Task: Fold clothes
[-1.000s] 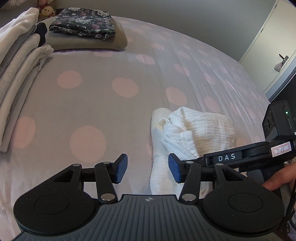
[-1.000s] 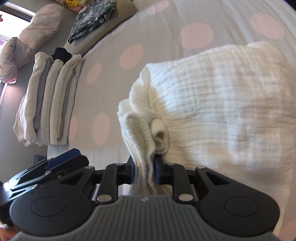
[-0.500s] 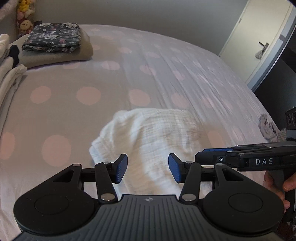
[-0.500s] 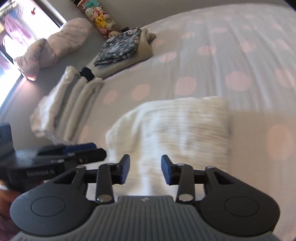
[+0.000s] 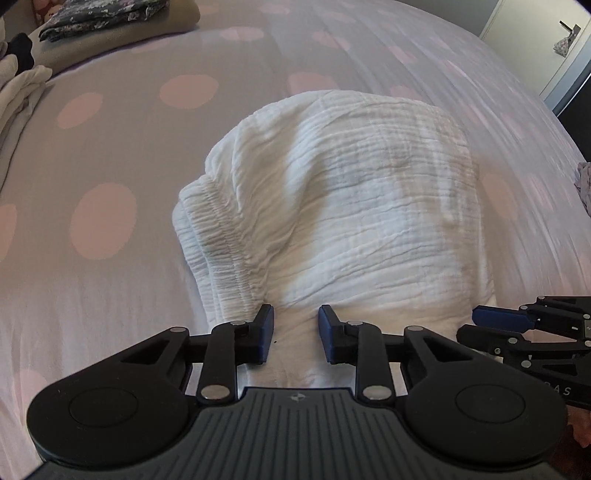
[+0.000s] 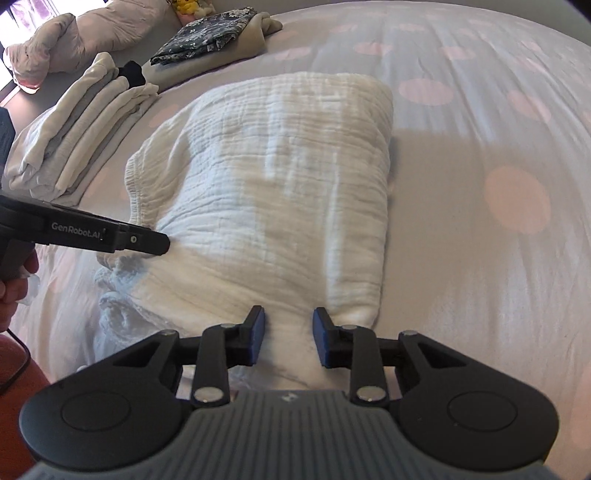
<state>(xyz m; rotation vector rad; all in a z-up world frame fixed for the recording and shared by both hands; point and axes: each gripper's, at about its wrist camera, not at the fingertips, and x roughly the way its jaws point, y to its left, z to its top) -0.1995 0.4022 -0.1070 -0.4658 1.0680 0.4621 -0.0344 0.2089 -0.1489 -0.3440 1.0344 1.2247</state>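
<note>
Lilac bed sheet [image 6: 480, 122] with pink dots, pale door [image 5: 535, 48] beyond, bright window [image 6: 26, 9] top-left

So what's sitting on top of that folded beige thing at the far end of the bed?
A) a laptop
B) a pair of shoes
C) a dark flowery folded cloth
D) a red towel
C: a dark floral folded cloth lies on the beige folded item, beyond the white garment on the spotted bed.
</note>
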